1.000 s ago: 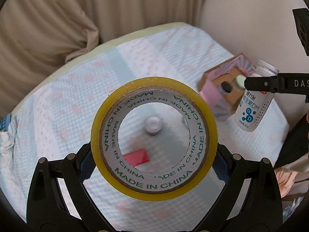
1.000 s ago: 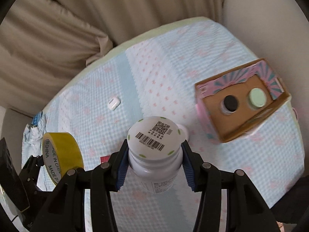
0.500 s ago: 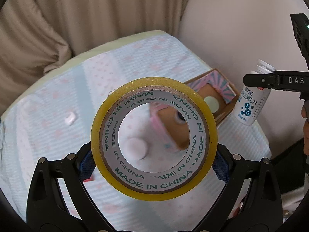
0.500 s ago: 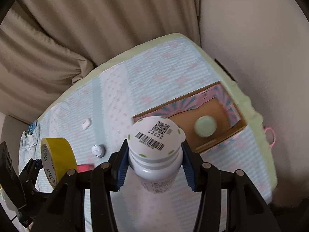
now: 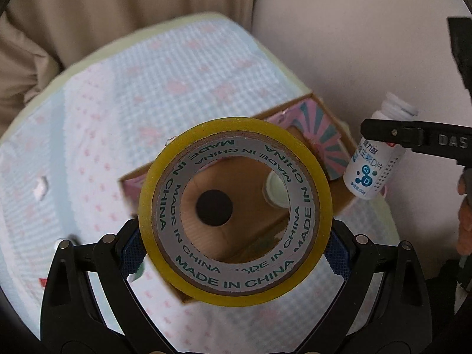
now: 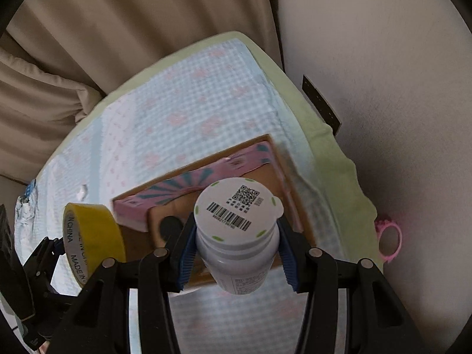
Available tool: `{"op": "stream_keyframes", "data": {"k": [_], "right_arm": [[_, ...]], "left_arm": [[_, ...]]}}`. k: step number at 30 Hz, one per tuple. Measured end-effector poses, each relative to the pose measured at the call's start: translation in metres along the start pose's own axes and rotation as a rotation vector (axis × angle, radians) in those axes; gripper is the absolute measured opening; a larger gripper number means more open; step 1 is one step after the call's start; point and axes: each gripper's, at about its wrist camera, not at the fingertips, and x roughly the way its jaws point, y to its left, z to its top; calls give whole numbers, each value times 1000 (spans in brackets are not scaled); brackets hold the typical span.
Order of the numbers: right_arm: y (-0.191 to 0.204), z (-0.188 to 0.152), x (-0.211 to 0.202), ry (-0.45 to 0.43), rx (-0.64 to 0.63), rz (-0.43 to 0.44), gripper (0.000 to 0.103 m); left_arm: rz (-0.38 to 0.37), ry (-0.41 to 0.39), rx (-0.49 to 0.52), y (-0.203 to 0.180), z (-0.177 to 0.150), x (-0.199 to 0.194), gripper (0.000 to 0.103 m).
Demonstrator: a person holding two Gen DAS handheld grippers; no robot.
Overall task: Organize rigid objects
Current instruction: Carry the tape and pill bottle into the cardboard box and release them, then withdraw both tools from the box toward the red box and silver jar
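My left gripper (image 5: 234,250) is shut on a yellow tape roll (image 5: 236,290), held over the open cardboard box (image 5: 321,135) with pink and teal flaps. Through the roll's hole I see the box floor with a black round object (image 5: 214,208) and a pale green lid (image 5: 275,190). My right gripper (image 6: 237,253) is shut on a white bottle (image 6: 237,221), held bottom up above the same box (image 6: 206,174). The bottle also shows in the left wrist view (image 5: 373,171), at the box's right end. The tape roll shows in the right wrist view (image 6: 94,236), at the box's left end.
The box lies on a table with a light blue and pink checked cloth (image 6: 191,103). A small white object (image 5: 41,187) lies on the cloth at left. Beige curtains (image 6: 118,29) hang behind, a wall (image 6: 383,88) stands at right. A pink ring (image 6: 389,239) lies by the wall.
Both grippers have moved right toward the box with their objects. The tape roll is now over the box and the bottle has come above its inside.
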Motion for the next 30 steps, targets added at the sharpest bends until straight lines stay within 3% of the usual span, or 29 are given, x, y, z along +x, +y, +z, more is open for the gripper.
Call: {"op": "stream_keyframes", "data": {"k": [7, 16, 17, 18, 20, 30], "right_arm": [[-14, 7, 50, 69, -64, 4, 46], [-15, 6, 83, 120, -85, 45, 46], [-16, 7, 86, 129, -72, 53, 48], [-17, 8, 87, 128, -62, 62, 53], [-21, 11, 86, 118, -20, 79, 103], [-46, -1, 50, -35, 184, 128, 103]], "left_arm": [[35, 132, 23, -9, 14, 78, 96], [52, 202, 107, -17, 15, 99, 97], [58, 214, 113, -16, 14, 100, 100], [56, 213, 116, -15, 14, 99, 103], [69, 186, 125, -13, 12, 89, 103], [75, 133, 61, 14, 1, 44, 103]]}}
